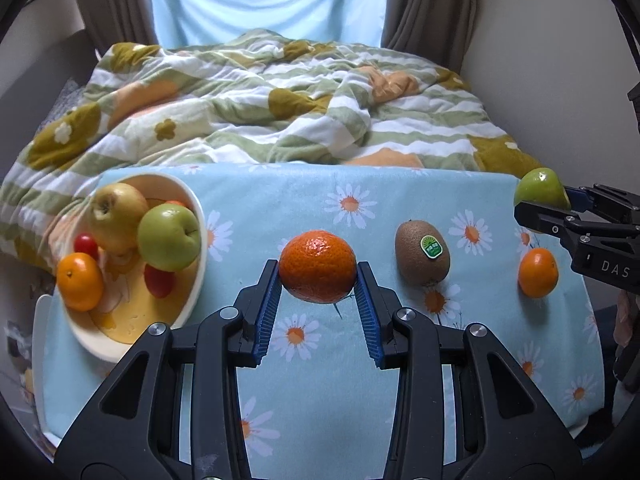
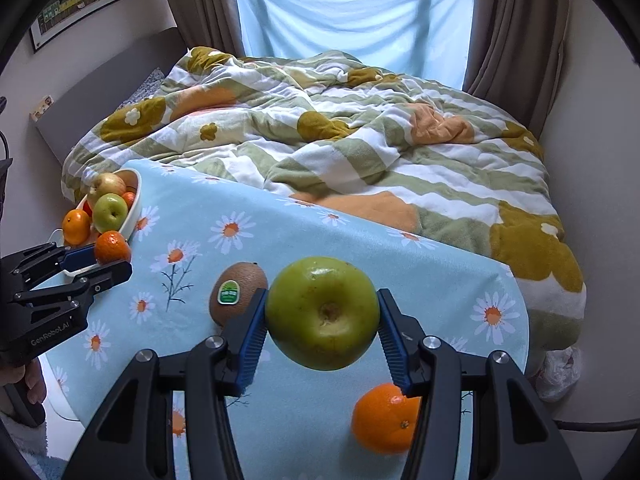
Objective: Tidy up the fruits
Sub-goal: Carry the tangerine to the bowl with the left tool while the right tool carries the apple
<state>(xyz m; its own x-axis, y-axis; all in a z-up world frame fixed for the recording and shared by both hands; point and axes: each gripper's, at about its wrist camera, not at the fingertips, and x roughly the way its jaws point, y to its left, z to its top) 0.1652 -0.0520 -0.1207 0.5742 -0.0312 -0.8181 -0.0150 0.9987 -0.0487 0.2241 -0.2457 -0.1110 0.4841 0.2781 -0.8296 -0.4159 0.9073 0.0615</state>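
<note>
My left gripper (image 1: 317, 266) is shut on an orange (image 1: 317, 276), held just above the daisy cloth. My right gripper (image 2: 322, 296) is shut on a green apple (image 2: 323, 312), also lifted off the cloth. Each shows in the other view: the right gripper (image 1: 544, 200) with the apple (image 1: 542, 186) at the far right, the left gripper (image 2: 110, 258) with the orange (image 2: 113, 247) at the left. A cream bowl (image 1: 196, 208) (image 2: 136, 204) at the left holds two apples, an orange and cherry tomatoes. A kiwi (image 1: 422, 252) (image 2: 240, 292) and a small orange (image 1: 538, 272) (image 2: 386, 418) lie on the cloth.
The table wears a blue daisy cloth (image 1: 320, 380) and stands against a bed with a striped flowery quilt (image 1: 280, 112). Curtains and a window lie beyond. A white plastic bag (image 2: 560, 372) sits on the floor at the right. A hand (image 2: 28, 384) grips the left handle.
</note>
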